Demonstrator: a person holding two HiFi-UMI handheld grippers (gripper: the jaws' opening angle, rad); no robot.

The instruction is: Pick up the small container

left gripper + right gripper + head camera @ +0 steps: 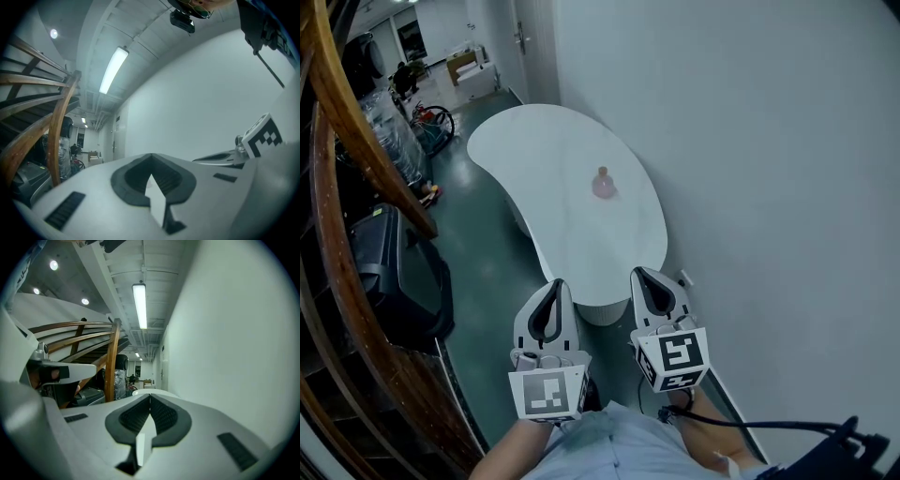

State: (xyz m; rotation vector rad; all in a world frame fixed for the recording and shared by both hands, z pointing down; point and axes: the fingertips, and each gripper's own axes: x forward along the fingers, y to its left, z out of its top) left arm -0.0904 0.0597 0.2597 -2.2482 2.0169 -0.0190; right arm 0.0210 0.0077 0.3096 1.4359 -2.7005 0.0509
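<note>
Looking steeply down from the head view, a white kidney-shaped table [553,150] stands against a pale wall [769,141] on a dark green floor [487,262]. The small container [603,184], pink with a narrow neck and cap, stands upright on the table top, toward the wall side and about midway along its length, with nothing else beside it. The left gripper [555,284] and the right gripper [643,274] are held side by side near the bottom of the view, both pointing forward toward the near end of the table. The container lies well ahead of both sets of jaws, apart from them, and slightly closer in line to the right gripper. Each gripper's own view shows its two dark-padded jaws brought together at the tips with nothing between them. The right gripper view shows the near edge of the table just past its tips; the container cannot be made out there. A black cable [750,425] trails from the right gripper toward the lower right. A curved wooden handrail [356,122] runs down the left side, with a black case [398,272] on the floor below it. A long strip light [139,303] glows on the ceiling.
</note>
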